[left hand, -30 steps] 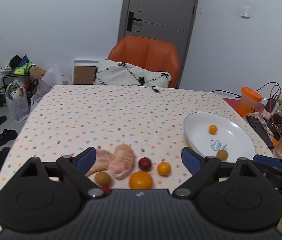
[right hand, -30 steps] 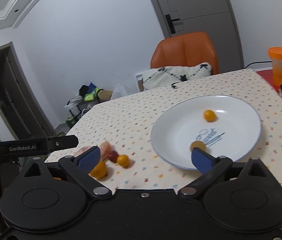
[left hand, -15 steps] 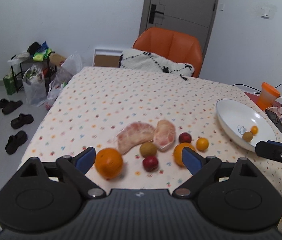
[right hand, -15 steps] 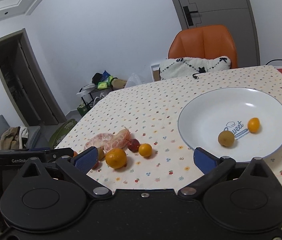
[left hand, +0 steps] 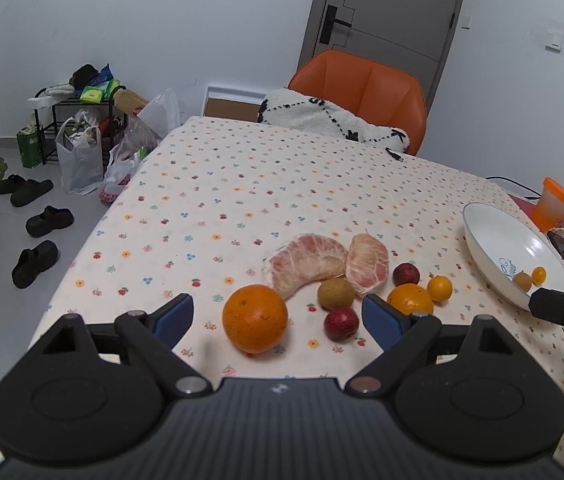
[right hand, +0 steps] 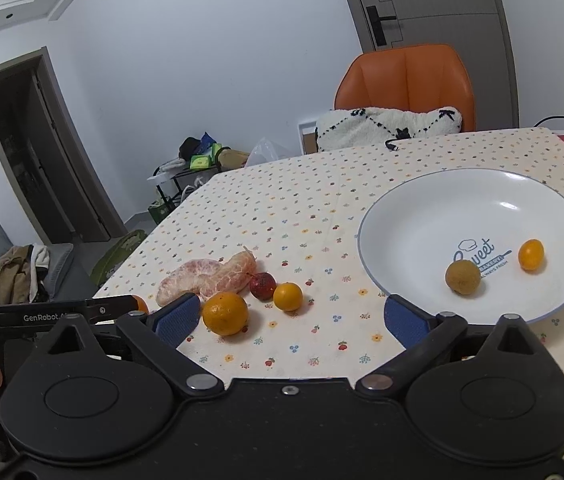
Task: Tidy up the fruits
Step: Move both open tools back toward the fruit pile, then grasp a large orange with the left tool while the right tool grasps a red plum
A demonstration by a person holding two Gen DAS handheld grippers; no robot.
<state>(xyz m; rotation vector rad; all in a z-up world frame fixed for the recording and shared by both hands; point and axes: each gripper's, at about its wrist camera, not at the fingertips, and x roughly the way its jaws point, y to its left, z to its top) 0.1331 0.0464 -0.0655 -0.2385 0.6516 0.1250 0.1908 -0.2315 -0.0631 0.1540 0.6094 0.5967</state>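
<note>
The left gripper (left hand: 278, 316) hangs with jaws apart and empty, a big orange (left hand: 255, 318) lying between them, just ahead. This looks like the approach to a pick: the next move is probably to ease forward and close on it.

The right gripper (right hand: 289, 320) is spread and empty too, bare cloth between its jaws, the plate (right hand: 401, 216) just ahead to the right. The table's near edge is hidden.

Open tablecloth (left hand: 266, 184) beyond crowded fruit cluster (left hand: 337, 276); plate (right hand: 421, 216) mostly bare
</note>
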